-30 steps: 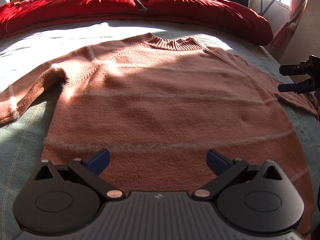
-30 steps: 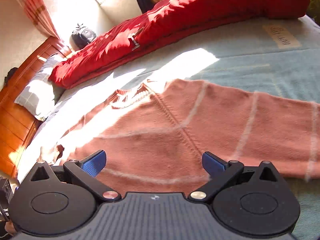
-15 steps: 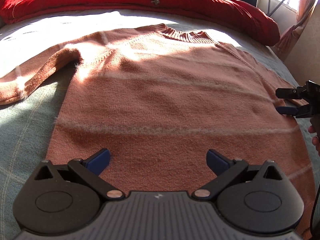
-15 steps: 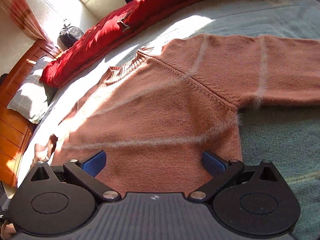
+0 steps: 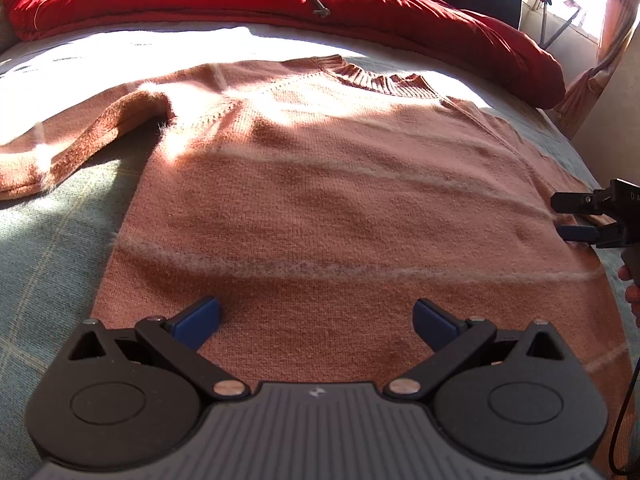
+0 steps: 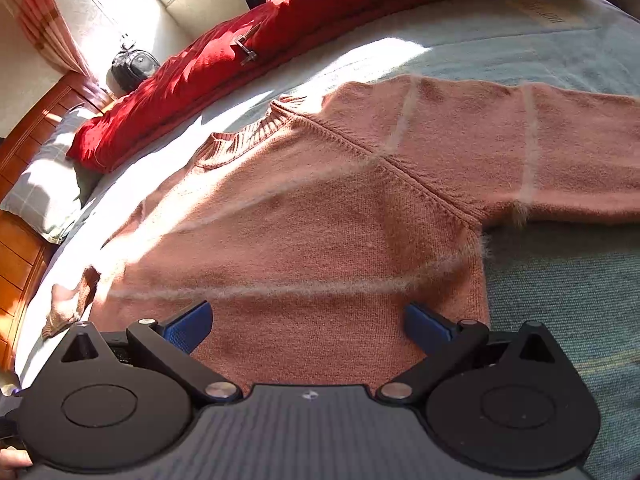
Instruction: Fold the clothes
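Observation:
A salmon-pink knitted sweater (image 5: 332, 200) with thin pale stripes lies flat, front up, on the bed, its ribbed collar (image 5: 380, 80) pointing away. One sleeve (image 5: 80, 136) stretches left in the left wrist view; the other sleeve (image 6: 560, 152) stretches right in the right wrist view. My left gripper (image 5: 316, 318) hovers open over the lower body of the sweater, nothing between its blue pads. My right gripper (image 6: 308, 322) is open just above the sweater (image 6: 320, 220) near its right side edge below the armpit; it also shows at the sweater's right edge as the right gripper (image 5: 568, 216).
A grey-green checked bedspread (image 5: 48, 240) covers the bed. A red quilt (image 5: 280, 4) lies bunched along the far side. A wooden headboard (image 6: 20, 240) and a pillow (image 6: 44, 188) are at the left of the right wrist view. A hand (image 5: 632, 284) shows at the right edge.
Both grippers have moved nearer over the sweater. The right gripper pulled back from the shoulder to the side edge under the armpit. Both stayed open.

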{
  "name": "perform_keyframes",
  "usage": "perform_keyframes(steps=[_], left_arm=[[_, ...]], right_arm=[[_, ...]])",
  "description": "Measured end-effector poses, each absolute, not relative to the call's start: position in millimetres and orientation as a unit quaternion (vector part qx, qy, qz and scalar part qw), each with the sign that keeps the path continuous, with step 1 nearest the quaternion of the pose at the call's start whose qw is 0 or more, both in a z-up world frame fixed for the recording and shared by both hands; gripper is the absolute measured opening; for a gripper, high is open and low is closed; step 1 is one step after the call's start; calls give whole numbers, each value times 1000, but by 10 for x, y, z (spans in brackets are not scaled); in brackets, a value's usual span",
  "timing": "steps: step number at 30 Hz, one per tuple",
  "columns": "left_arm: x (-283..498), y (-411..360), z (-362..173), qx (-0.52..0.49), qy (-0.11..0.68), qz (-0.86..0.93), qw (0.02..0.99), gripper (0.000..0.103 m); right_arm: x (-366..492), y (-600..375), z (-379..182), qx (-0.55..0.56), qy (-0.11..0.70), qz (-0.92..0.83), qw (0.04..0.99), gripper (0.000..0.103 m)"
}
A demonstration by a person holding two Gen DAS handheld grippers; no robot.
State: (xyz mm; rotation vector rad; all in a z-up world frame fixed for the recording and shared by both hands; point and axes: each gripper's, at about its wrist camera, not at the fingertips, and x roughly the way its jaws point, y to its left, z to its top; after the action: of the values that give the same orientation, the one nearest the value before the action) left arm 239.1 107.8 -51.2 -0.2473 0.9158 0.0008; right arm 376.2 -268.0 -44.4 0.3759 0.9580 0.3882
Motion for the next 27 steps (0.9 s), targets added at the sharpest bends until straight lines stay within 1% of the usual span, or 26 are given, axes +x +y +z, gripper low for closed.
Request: perform_keyframes(steps=[7,12,16,20,27], left_arm=[[2389,976,-469,-79,465,3,882,102],[1960,860,-327,-72,447,7,892,102],[1732,833,-455,-72,475,3,877,102],[1606,833,-451,-79,477,22,875,102],[1684,860,-468,-93,484,42,869,102]], right_arm=[[3595,-2544,-418,106,448,183,869,103],[3327,-2383,-326,20,438,191,878,103],[3180,-2268,-359,-17,441,218,870,103],[3134,-2158,-434,-68,438,212,871,103],[3158,-2152,-449,-72,443,217,867,103]])
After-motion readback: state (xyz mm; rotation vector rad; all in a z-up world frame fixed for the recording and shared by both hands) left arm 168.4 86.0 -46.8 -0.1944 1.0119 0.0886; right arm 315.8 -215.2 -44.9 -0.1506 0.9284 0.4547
